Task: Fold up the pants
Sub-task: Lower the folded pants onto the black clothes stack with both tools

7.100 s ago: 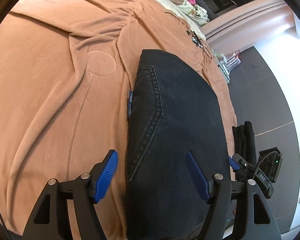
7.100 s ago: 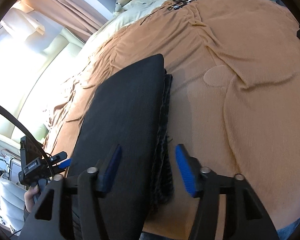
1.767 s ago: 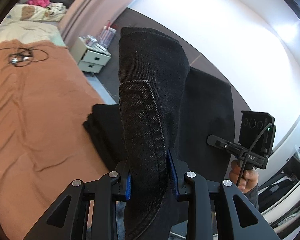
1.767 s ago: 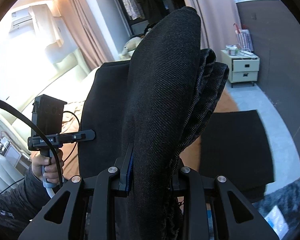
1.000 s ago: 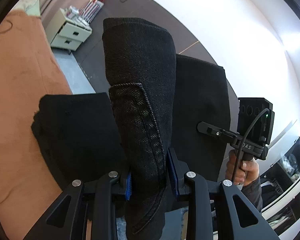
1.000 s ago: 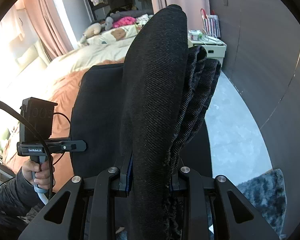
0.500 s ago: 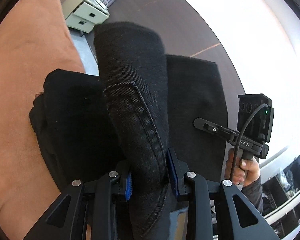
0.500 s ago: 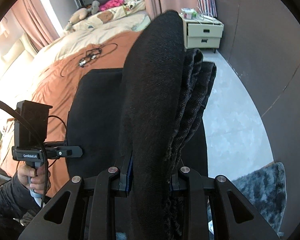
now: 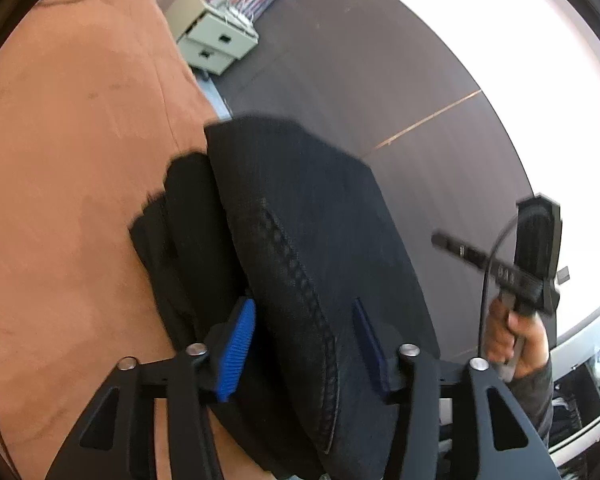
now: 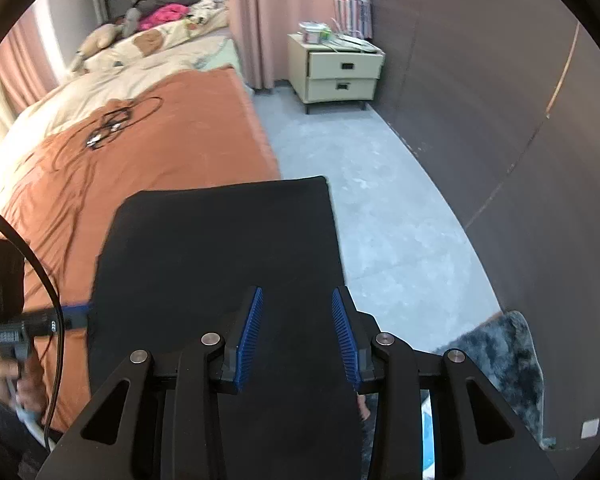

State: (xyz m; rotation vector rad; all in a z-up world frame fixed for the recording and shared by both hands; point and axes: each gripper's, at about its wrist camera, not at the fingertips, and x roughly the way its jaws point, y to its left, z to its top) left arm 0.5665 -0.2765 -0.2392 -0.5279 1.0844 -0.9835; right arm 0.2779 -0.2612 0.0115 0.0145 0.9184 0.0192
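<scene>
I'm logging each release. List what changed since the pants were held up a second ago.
Both claws have just been opening. The left claw let go of the folded pants, which dropped onto the dark pile at the edge of the orange blanket. The right claw no longer pinches the fabric, which lies flat under it. Blanket and nightstand stayed put.

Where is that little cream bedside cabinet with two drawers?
In the right wrist view the cream two-drawer bedside cabinet stands at top centre, against the pink curtain, just beyond the orange-covered bed.
</scene>
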